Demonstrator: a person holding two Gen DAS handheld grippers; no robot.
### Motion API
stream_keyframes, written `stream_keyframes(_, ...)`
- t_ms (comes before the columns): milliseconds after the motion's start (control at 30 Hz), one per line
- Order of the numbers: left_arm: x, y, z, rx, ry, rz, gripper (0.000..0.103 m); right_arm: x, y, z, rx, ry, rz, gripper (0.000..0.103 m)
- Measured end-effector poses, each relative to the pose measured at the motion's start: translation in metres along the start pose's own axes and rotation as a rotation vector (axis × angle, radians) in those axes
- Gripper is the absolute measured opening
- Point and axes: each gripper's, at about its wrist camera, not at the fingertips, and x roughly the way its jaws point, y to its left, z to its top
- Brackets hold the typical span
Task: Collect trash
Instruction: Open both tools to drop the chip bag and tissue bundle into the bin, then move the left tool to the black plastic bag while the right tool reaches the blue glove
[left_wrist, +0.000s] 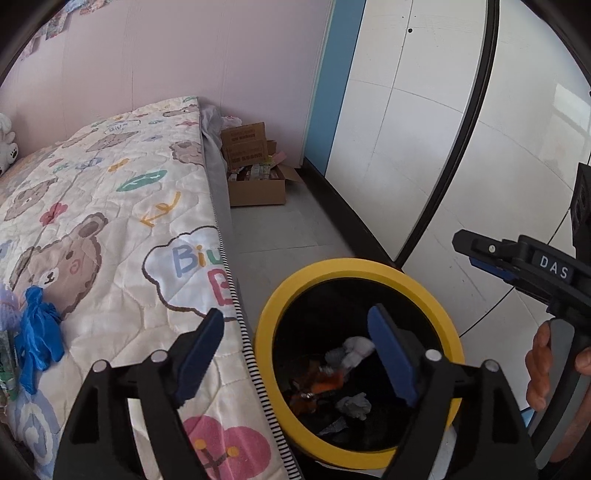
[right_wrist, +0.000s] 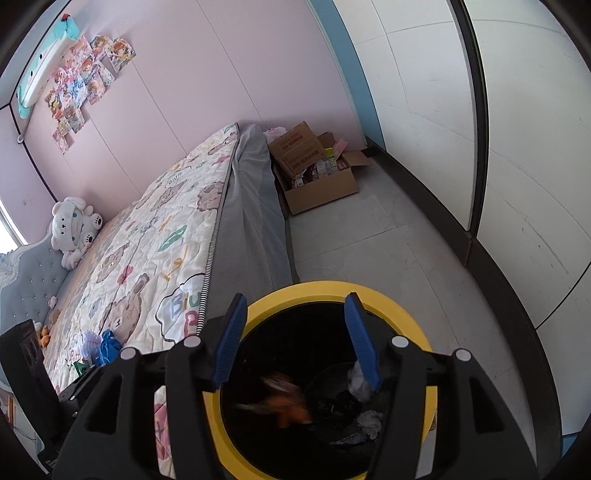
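The yellow-rimmed bin stands on the floor just beside the bed, with crumpled white paper and orange scraps inside; the left gripper hangs above its rim, fingers spread wide and empty; the right gripper hovers over the opening, fingers apart, gripping nothing; a blue glove lies on the quilt; a cardboard box sits beyond.

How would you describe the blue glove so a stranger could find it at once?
Start at the bed with its bear-print quilt, beside the yellow-rimmed bin. Follow the quilt to its near end, away from the white plush toy. The glove lies crumpled there, deep plain blue beside a pale lilac thing.
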Motion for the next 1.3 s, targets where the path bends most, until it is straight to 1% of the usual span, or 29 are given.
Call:
stream_keyframes(33,-0.003,0.003,0.001,-0.001,-0.010,0.011,0.086,-0.002,0.001,0.000,-0.002,-0.006,-0.003,0.055)
stream_keyframes(133,-0.014,0.013,0.003,-0.025,-0.029,0.028,0.091,-0.009,0.004,-0.001,-0.008,-0.022,-0.005,0.058)
stream_keyframes(333,-0.039,0.035,0.005,-0.045,-0.075,0.098,0.095,-0.026,0.021,-0.001,-0.039,-0.053,0.019,0.065)
stream_keyframes(400,-0.049,0.042,0.005,-0.048,-0.089,0.118,0.095,-0.030,0.030,-0.002,-0.057,-0.056,0.036,0.070)
stream_keyframes(567,-0.074,0.060,0.003,-0.058,-0.116,0.153,0.095,-0.040,0.055,-0.004,-0.088,-0.062,0.074,0.073)
stream_keyframes(733,-0.098,0.082,-0.002,-0.069,-0.139,0.200,0.095,-0.047,0.088,-0.007,-0.140,-0.061,0.109,0.073)
stream_keyframes(833,-0.111,0.097,-0.006,-0.081,-0.144,0.230,0.095,-0.048,0.107,-0.009,-0.164,-0.053,0.135,0.075)
stream_keyframes(1033,-0.134,0.133,-0.021,-0.128,-0.146,0.291,0.095,-0.044,0.145,-0.017,-0.224,-0.032,0.170,0.075)
stream_keyframes(1100,-0.139,0.145,-0.028,-0.146,-0.144,0.307,0.095,-0.040,0.157,-0.020,-0.229,-0.021,0.183,0.078)
stream_keyframes(1300,-0.154,0.177,-0.047,-0.185,-0.132,0.357,0.095,-0.025,0.194,-0.026,-0.269,0.012,0.225,0.079)
